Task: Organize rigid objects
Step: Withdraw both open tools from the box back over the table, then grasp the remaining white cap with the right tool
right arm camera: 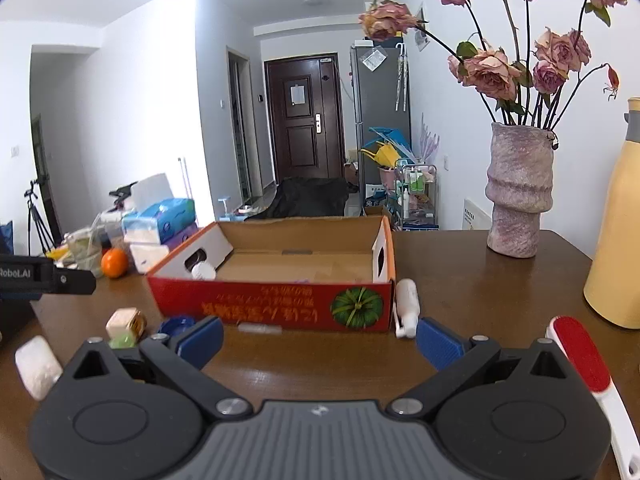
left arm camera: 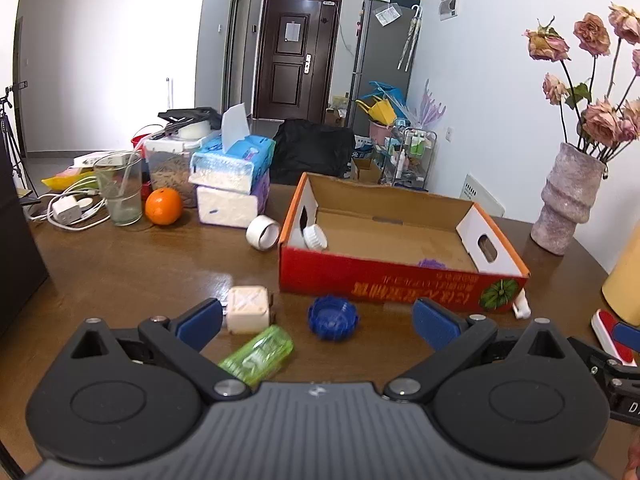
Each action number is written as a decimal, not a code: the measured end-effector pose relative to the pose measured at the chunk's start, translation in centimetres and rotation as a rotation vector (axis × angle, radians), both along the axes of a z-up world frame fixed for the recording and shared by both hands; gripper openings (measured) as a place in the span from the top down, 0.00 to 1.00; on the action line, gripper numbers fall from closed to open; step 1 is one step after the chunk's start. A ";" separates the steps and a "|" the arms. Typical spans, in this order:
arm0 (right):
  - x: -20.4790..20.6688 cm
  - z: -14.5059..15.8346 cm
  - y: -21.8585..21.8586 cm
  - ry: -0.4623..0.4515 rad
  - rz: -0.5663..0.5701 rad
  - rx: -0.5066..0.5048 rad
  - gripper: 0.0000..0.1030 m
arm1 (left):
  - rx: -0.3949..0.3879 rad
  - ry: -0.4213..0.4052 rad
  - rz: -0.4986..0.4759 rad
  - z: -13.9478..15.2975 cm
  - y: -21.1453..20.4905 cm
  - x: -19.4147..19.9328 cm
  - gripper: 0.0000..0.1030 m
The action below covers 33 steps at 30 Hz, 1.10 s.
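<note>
Both jaws wide open, nothing held. Left gripper (left arm camera: 318, 322) lines up on the blue lid (left arm camera: 333, 315): square up, drop low (thin rim), then carry to box (left arm camera: 384, 280). Right gripper (right arm camera: 320, 338) idle.

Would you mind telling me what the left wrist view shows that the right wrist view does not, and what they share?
Only the left wrist view shows the white tape roll and the green transparent case in full. Only the right wrist view shows the yellow bottle at full height and a white textured block at left. Both show the red cardboard box, the cream cube, the blue cap, the orange and the vase, each behind open fingers.
</note>
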State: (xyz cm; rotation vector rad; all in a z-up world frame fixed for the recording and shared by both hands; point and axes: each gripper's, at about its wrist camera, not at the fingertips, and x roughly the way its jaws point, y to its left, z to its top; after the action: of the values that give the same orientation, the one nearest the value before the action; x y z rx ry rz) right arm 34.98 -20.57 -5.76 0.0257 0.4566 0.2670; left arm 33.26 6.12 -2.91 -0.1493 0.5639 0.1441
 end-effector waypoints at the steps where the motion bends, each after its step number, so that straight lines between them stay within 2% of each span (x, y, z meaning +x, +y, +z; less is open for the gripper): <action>1: -0.5 -0.1 0.3 0.000 0.004 -0.012 0.00 | 0.003 0.006 -0.002 -0.1 0.0 -0.5 0.00; 5: -2.4 -0.5 1.3 0.003 0.030 -0.049 0.00 | 0.012 0.021 0.005 -0.6 0.3 -2.5 0.00; 29: -11.2 -3.7 6.1 0.095 0.169 -0.083 0.02 | 0.007 0.065 0.092 -3.5 5.6 -13.8 0.00; 31: -11.7 -4.4 7.1 0.114 0.190 -0.097 0.05 | 0.007 0.071 0.098 -3.9 6.3 -14.5 0.00; 33: -12.0 -5.1 8.2 0.138 0.215 -0.113 0.13 | 0.007 0.076 0.108 -4.2 7.1 -15.2 0.00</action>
State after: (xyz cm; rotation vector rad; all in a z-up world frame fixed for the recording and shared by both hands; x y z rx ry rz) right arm 23.00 -12.40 -10.86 -0.1164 0.6125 0.4521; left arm 18.08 13.17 -7.12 -0.1685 0.6309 0.2569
